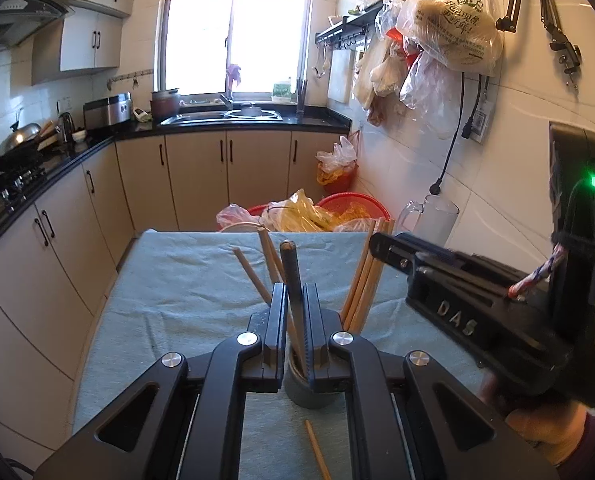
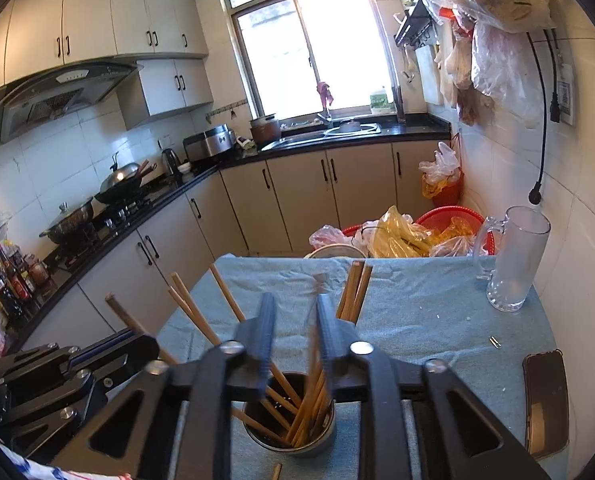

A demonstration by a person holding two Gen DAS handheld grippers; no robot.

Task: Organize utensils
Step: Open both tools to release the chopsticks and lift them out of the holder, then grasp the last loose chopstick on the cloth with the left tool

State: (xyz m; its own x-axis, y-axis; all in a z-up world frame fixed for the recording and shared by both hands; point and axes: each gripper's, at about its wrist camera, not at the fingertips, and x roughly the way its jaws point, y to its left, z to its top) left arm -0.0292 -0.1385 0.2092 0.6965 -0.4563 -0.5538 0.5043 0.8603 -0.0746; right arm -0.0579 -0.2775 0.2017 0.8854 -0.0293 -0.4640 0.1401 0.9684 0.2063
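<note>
Your left gripper (image 1: 295, 300) fingers pinching a dark utensil handle (image 1: 293, 276) upright over the metal cup (image 2: 293, 420), your right gripper (image 2: 295, 320) fingers spread above it, chopsticks (image 2: 309, 404) standing inside, one chopstick (image 1: 317, 450) loose on the cloth-covered surface (image 1: 185, 292).

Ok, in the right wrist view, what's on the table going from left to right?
Left gripper → metal cup of chopsticks → glass mug → dark phone at the right edge.
</note>
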